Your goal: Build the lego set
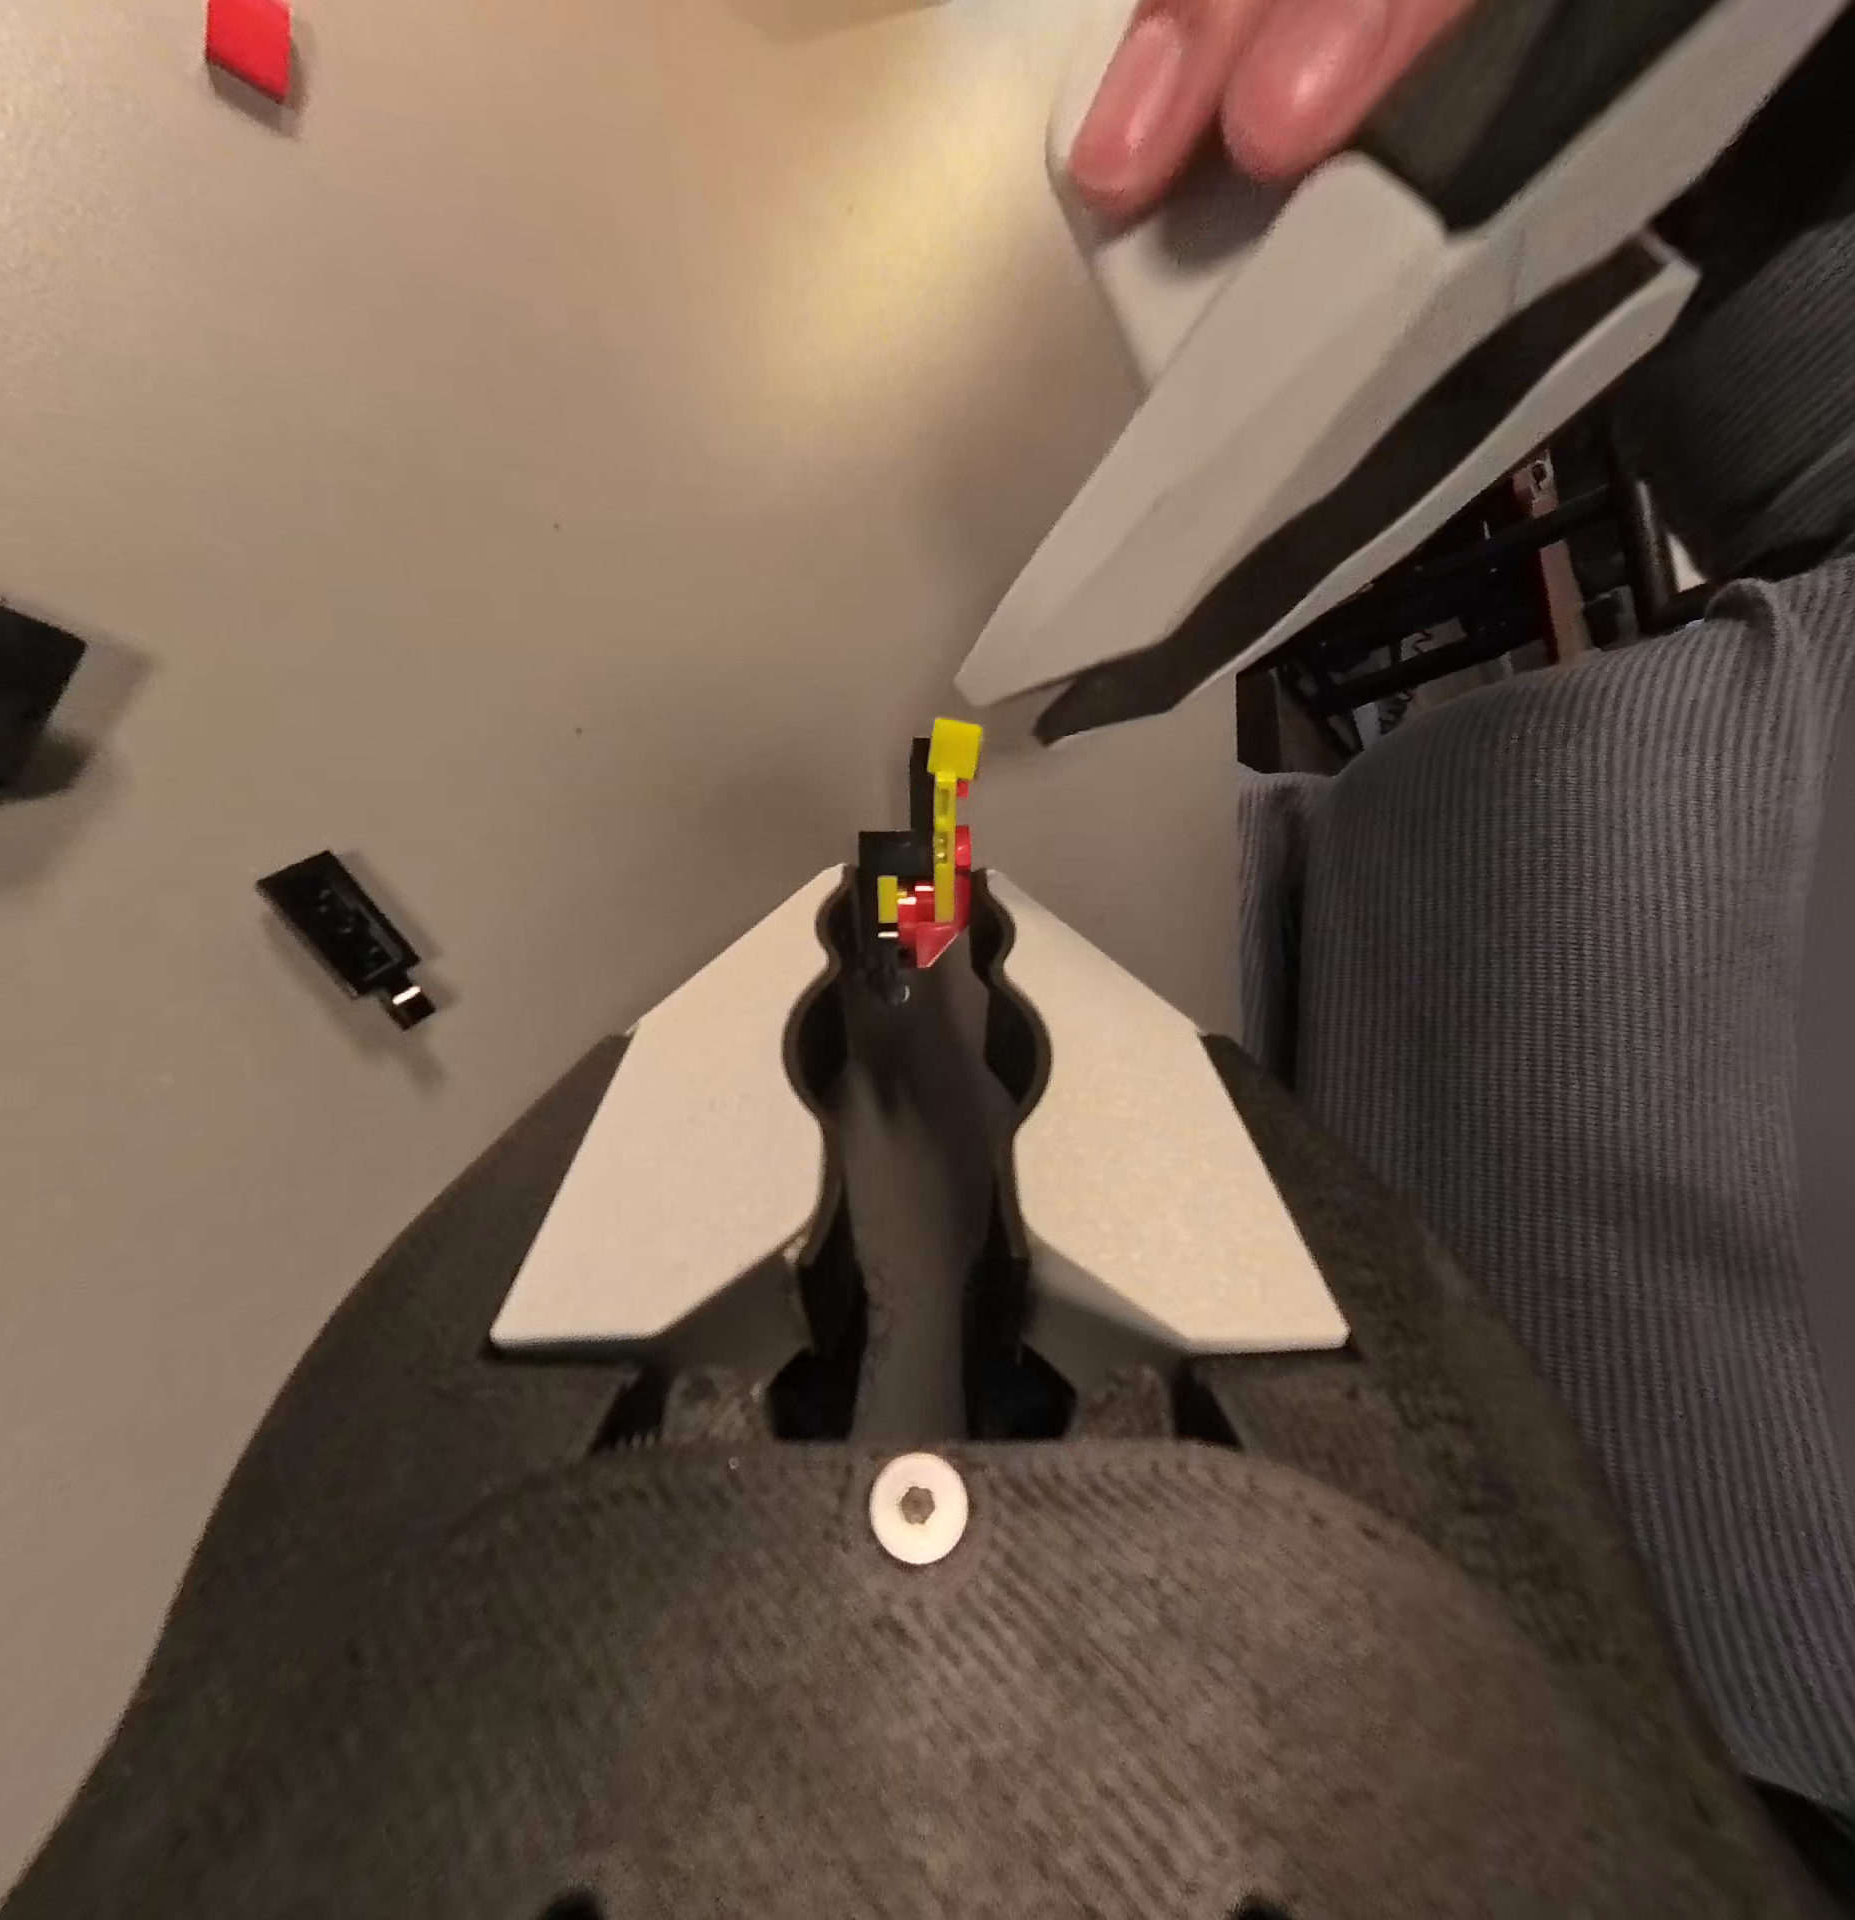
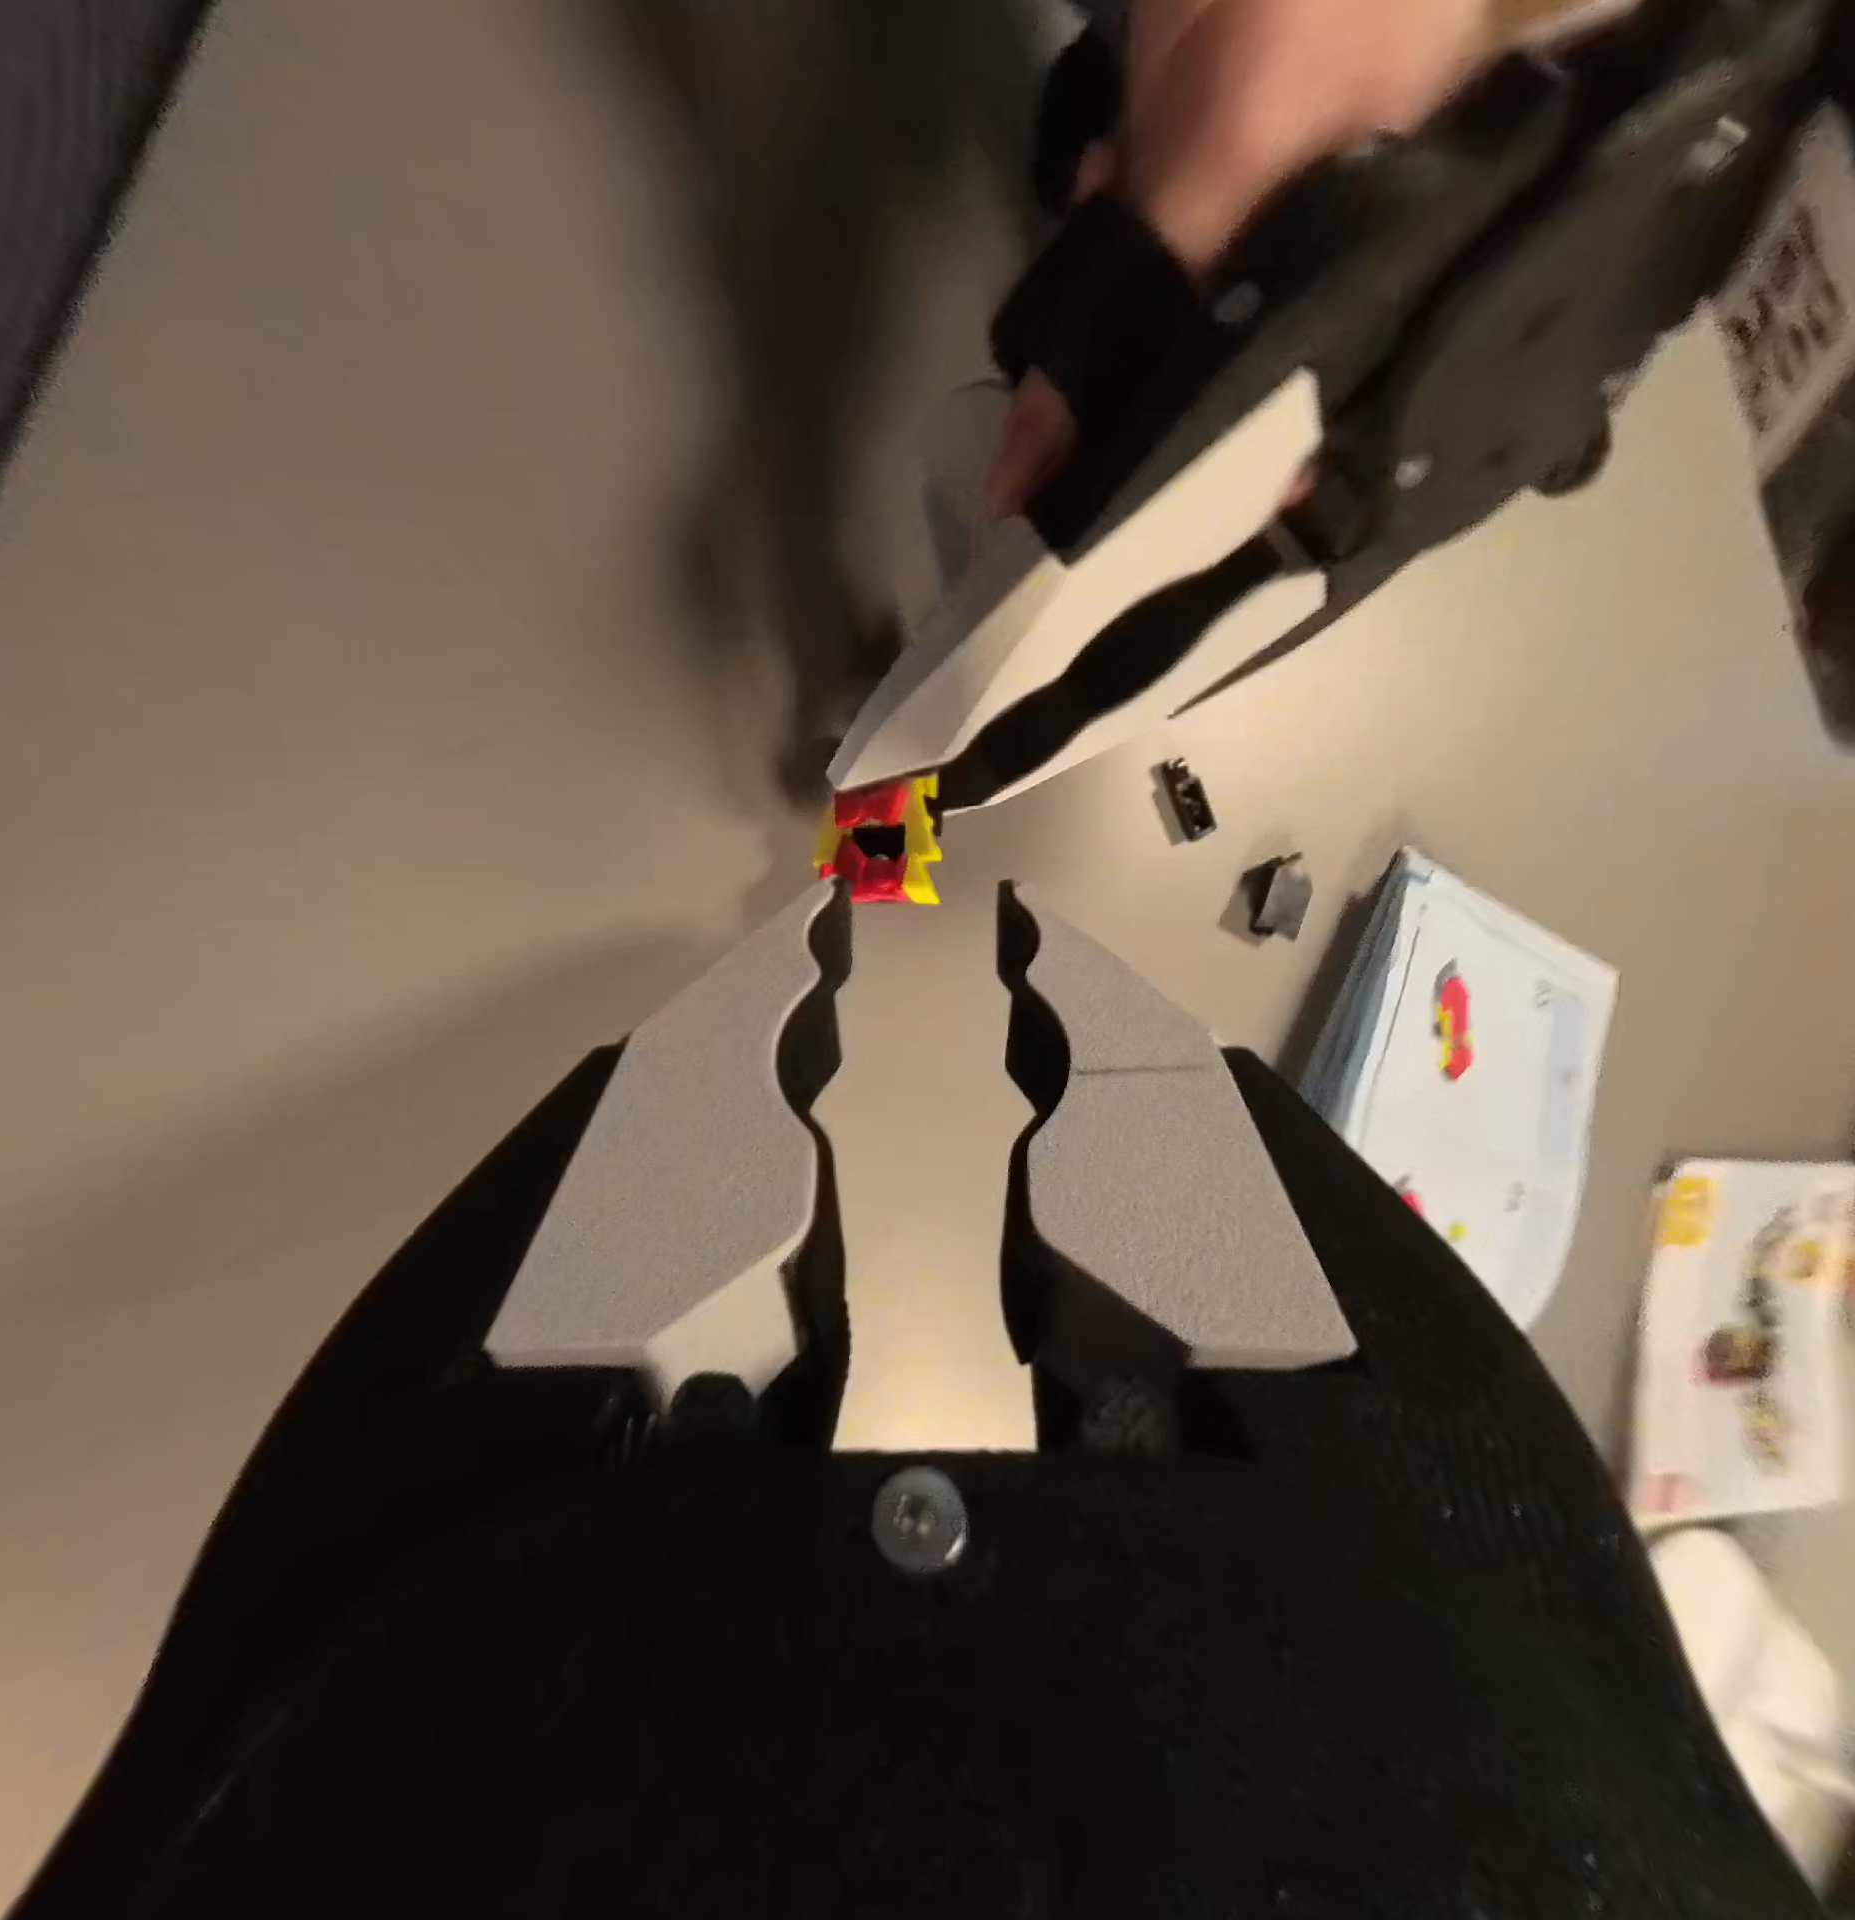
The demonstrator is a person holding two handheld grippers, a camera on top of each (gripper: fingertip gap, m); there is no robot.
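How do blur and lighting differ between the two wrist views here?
Left wrist view: lego assembly in the left gripper is sharp; the hand above is smeared; a warm glare patch lies on the table. Right wrist view: strong motion blur overall, right gripper crisp, booklet soft.

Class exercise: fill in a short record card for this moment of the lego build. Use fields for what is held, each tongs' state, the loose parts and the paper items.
Held: red, yellow and black lego assembly
Left tongs: shut on the assembly
Right tongs: open, empty, tips just short of the assembly
Loose parts: black piece, red piece on the table
Paper: instruction booklet lying open
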